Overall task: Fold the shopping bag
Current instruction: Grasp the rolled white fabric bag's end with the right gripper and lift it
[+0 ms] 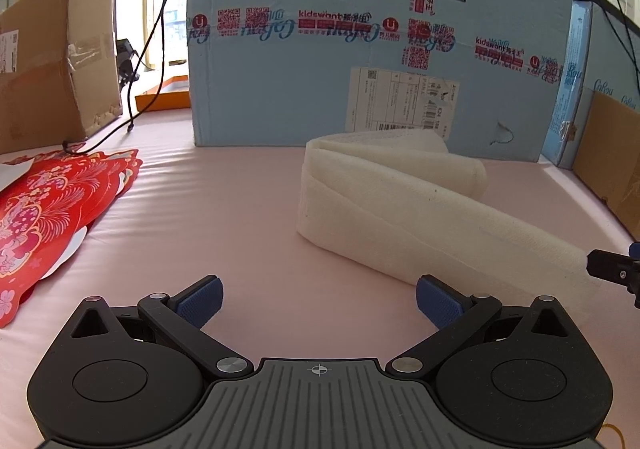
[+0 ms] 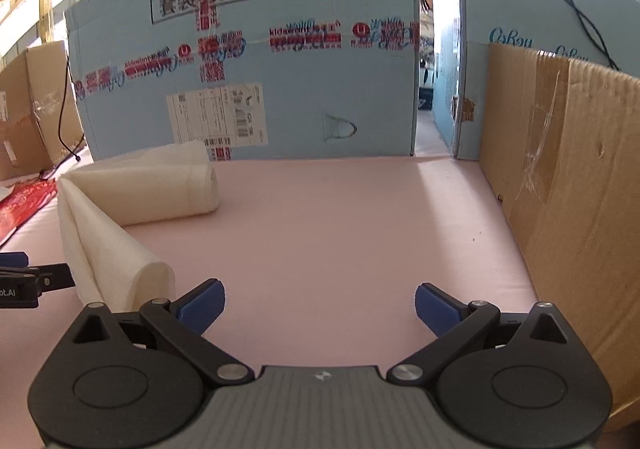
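- Left wrist view shows the left gripper (image 1: pixel 318 303) at the bottom centre of the frame, its two blue pads spread wide apart with only pink surface between them; it holds nothing.
- A white shopping bag (image 1: pixel 400 205) lies on the pink table cover (image 1: pixel 224 217) in the middle right of this frame, folded into a long strip that is bent into a V shape. One arm of the strip runs to the right edge of the frame, the other lies behind it, close to the blue box.
- At the right edge of the same frame a black tip of the right gripper (image 1: pixel 616 269) is just beside the end of the strip; whether it touches the fabric I cannot tell.
- A large light blue cardboard box (image 1: pixel 380 49) with red printed tape stands behind the bag. A brown cardboard box (image 1: pixel 52 61) is in the upper left, and red decorated paper (image 1: pixel 52 205) lies at the left.
- Right wrist view shows the right gripper (image 2: pixel 320 307) at the bottom centre, also with pads spread wide and empty.
- Here the shopping bag (image 2: pixel 132 209) is in the left half of the frame, and its near end lies just beside the gripper's left pad.
- A brown cardboard wall (image 2: pixel 568 189) stands at the right side of this frame.
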{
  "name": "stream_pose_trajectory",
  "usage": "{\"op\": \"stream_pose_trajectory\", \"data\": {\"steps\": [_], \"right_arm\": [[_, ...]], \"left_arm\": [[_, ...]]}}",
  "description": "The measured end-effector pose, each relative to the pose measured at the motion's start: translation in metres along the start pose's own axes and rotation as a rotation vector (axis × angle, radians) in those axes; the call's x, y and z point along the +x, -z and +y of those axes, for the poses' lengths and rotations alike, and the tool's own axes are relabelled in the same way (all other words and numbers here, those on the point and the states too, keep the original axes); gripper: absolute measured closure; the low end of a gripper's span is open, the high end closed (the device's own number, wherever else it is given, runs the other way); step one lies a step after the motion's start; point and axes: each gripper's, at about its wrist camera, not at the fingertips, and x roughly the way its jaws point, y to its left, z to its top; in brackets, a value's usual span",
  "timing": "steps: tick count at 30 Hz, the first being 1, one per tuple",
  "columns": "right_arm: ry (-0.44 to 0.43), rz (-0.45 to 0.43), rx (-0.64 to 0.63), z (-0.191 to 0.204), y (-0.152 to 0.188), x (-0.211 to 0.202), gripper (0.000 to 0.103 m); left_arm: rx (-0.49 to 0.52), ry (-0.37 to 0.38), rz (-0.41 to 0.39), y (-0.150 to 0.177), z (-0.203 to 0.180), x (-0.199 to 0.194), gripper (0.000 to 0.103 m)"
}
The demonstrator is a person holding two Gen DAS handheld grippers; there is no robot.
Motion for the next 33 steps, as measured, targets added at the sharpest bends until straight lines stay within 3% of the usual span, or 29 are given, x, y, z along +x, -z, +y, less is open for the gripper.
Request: {"op": "stream_pose_trajectory", "data": {"steps": [3,8,11,14,17,19,22,25,29,33], "right_arm": [[-0.039,-0.038,-0.022,0.005,-0.001,-0.01,0.0],[-0.138,-0.009,-0.039,0.012,-0.006,-0.011,0.002],[-0.162,0.015,-0.052,0.02,-0.01,-0.006,0.008],[-0.255,0.048,-0.034,0.026,-0.016,0.002,0.011],[-0.319,0.084,-0.044,0.037,-0.021,0.013,0.025],[-0.335,0.128,-0.046,0.046,-0.022,0.021,0.056],[-0.366,0.179,-0.045,0.052,-0.02,0.022,0.073],[-0.413,0.214,-0.015,0.055,-0.02,0.011,0.084],[-0.572,0.288,0.113,0.054,-0.02,-0.009,0.089],[-0.665,0.371,0.191,0.059,-0.009,-0.028,0.09]], "left_arm": [[-0.017,0.005,-0.053,-0.001,0.004,-0.008,0.0],[-0.101,0.03,-0.122,-0.004,0.02,-0.021,0.0],[-0.164,0.086,-0.121,-0.006,0.03,-0.024,0.0],[-0.197,0.092,-0.109,-0.006,0.036,-0.022,0.0],[-0.209,0.098,-0.092,-0.006,0.039,-0.019,0.0],[-0.214,0.101,-0.084,-0.006,0.039,-0.018,0.0],[-0.217,0.097,-0.071,-0.005,0.04,-0.015,0.0],[-0.222,0.095,-0.068,-0.004,0.041,-0.015,0.0],[-0.241,0.091,-0.1,-0.005,0.047,-0.021,0.0],[-0.253,0.087,-0.117,-0.006,0.052,-0.027,0.0]]}}
